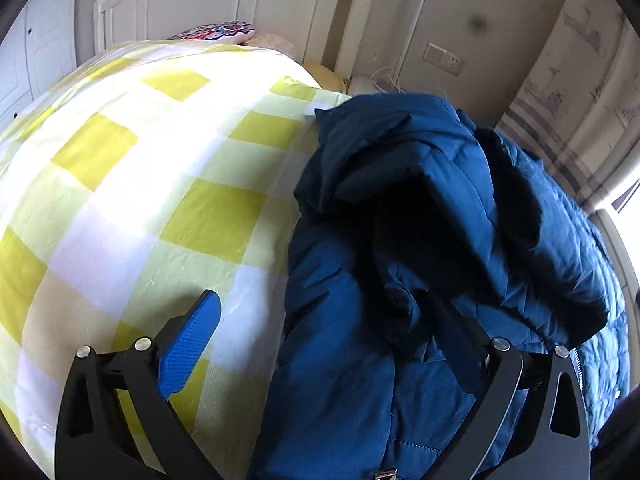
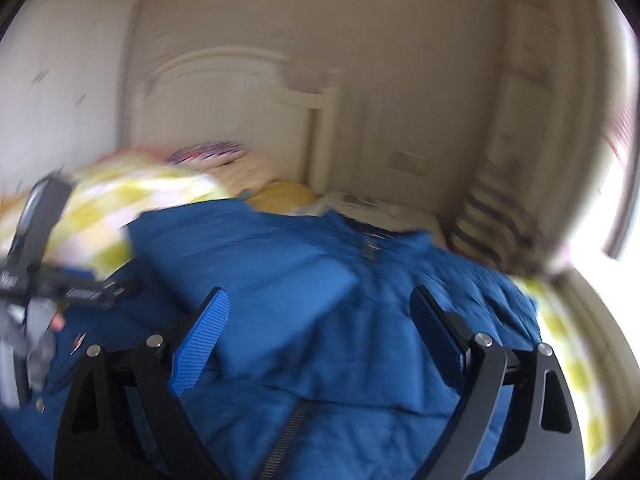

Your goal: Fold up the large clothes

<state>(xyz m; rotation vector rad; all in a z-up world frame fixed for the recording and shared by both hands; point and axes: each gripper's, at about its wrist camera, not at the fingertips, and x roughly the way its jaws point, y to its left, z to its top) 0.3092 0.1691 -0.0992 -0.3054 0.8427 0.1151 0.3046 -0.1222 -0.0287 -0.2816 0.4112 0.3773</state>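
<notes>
While you worked over the bed:
Jacket: padded blue quilted jacket (image 1: 400,240) lay on the yellow-checked bedsheet (image 1: 140,168), long axis toward headboard.
Left hand-held gripper (image 1: 320,328): spread wide, empty, nearer folded sleeve.
Right hand-held gripper (image 2: 320,320): agape, empty, above jacket.

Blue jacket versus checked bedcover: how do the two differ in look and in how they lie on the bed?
The blue jacket is one solid dark blue; the checked bedcover has yellow, pale green and white squares. The jacket is puffy and quilted, with a part folded over itself in a heap; the bedcover lies spread out and mostly smooth. The jacket lies on top, and the bedcover is underneath, showing beside it. Both are soft fabric on the same bed.
</notes>
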